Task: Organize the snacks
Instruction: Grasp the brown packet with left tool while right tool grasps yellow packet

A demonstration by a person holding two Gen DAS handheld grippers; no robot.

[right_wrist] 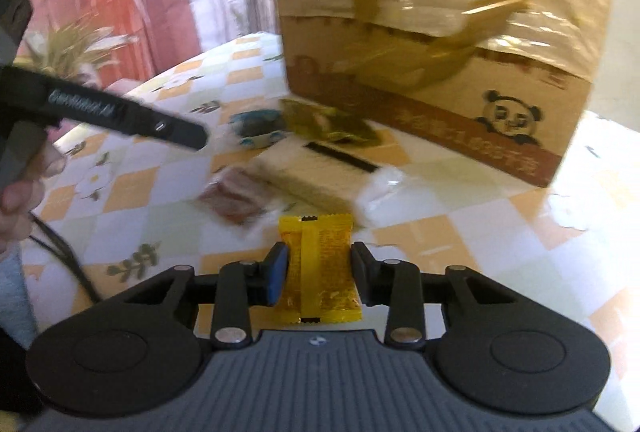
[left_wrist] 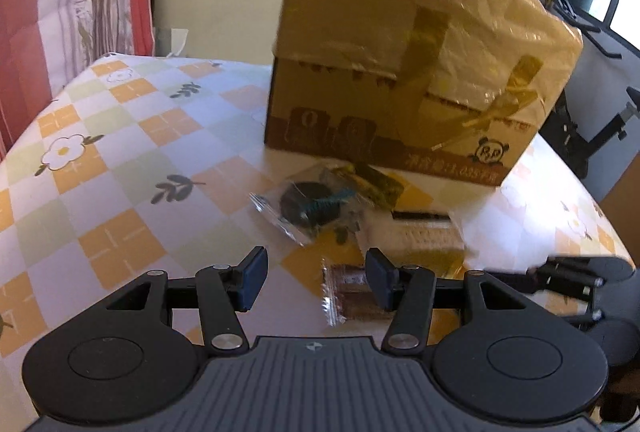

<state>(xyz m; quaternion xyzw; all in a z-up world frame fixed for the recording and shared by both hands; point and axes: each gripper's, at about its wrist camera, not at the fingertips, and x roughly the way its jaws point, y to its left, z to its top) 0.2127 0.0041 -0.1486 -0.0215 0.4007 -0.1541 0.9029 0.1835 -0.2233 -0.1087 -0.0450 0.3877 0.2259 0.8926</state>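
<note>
Left claw point(left_wrist: 316, 282): matte black plastic two-finger linkage with silver rivet pivots, two round black discs either side of a ribbed dark-grey centre plate bearing a small round emblem, finger pads dark blue point(left_wrist: 253, 282). Right claw point(right_wrist: 320, 278): same build, with one bright blue pad point(right_wrist: 277, 278) facing a black one. In the right wrist view the other claw's black side bar carries white lettering, too blurred to read, with a thin black cable point(right_wrist: 66, 258) below it beside a grey sleeve point(right_wrist: 14, 296).

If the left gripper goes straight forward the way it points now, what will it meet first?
Probably the clear packet with a dark round snack on the tablecloth, ahead of the open left gripper; the cardboard box stands behind it. Depth is uncertain.
</note>
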